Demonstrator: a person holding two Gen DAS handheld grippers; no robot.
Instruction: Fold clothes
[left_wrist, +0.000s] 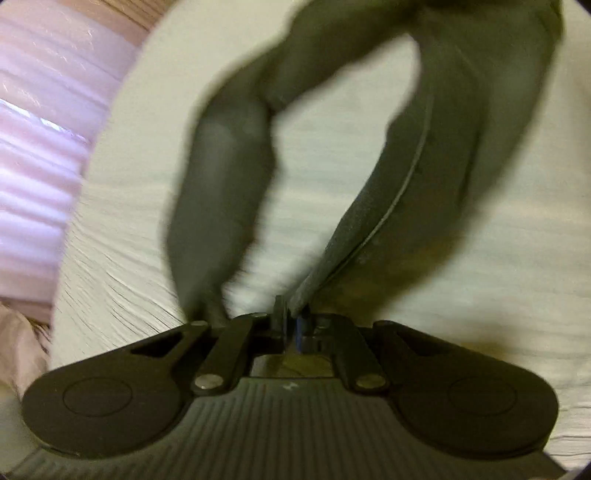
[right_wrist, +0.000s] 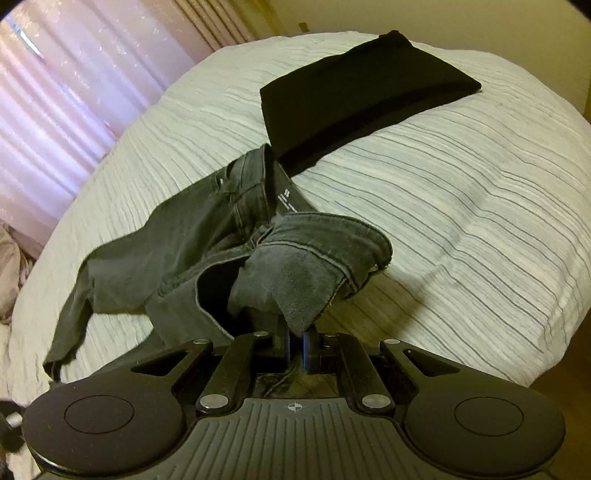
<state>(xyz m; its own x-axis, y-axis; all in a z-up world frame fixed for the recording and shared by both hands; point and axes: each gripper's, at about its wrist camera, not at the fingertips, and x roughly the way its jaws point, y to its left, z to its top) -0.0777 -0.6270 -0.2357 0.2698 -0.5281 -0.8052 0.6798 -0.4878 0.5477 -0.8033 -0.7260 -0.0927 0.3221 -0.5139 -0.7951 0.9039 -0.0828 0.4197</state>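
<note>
both grippers are pinching denim. left gripper is clamped on a leg end of the grey jeans, the blurred legs trailing up and away over the striped bedspread. right gripper is clamped on the other hem, and the jeans sprawl mid-bed, waistband towards the far edge, just beside a folded black garment. pink curtains hang off left. looks like the lengthwise fold starting; next, bring both hems together and lay the legs flat.

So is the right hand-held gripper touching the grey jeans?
Touching. The right wrist view shows the right hand-held gripper shut on a fold of the grey jeans.
</note>
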